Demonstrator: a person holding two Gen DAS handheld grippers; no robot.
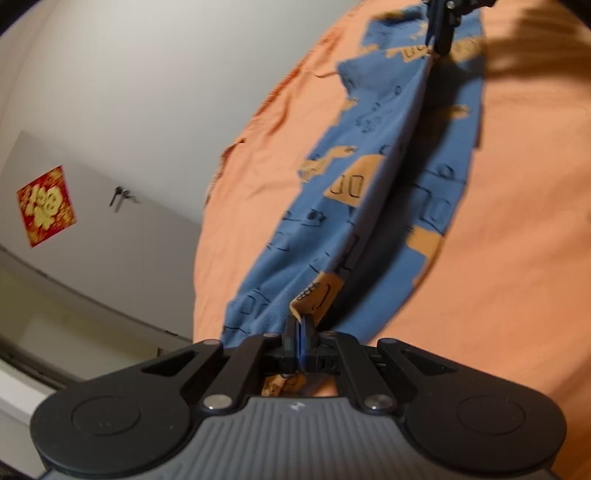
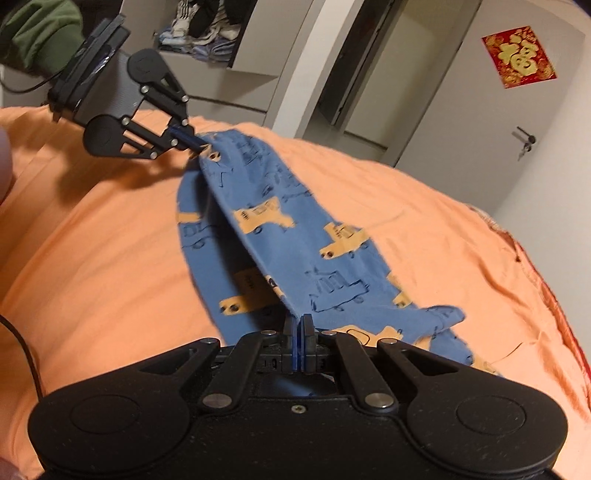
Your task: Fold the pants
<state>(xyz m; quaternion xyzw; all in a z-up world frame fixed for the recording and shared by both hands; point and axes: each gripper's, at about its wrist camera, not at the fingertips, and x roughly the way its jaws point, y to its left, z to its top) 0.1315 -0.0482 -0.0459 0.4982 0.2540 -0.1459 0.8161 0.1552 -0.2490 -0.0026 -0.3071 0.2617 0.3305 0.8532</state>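
Blue pants (image 1: 373, 192) with an orange truck print lie on an orange bed sheet (image 1: 517, 221). One layer is lifted into a taut ridge between my two grippers. My left gripper (image 1: 301, 323) is shut on the fabric edge at one end. At the top of the left wrist view, the right gripper (image 1: 441, 46) pinches the far end. In the right wrist view my right gripper (image 2: 301, 321) is shut on the pants (image 2: 295, 236), and the left gripper (image 2: 197, 146) clamps the opposite end. The lower layer lies flat on the sheet (image 2: 110, 240).
A white door with a red and gold paper square (image 1: 46, 205) and keys in its lock (image 1: 123, 197) stands beyond the bed. An open wardrobe shelf with clothes (image 2: 199, 29) is behind. A green sleeve (image 2: 40, 33) holds the left gripper. A black cable (image 2: 22, 350) crosses the sheet.
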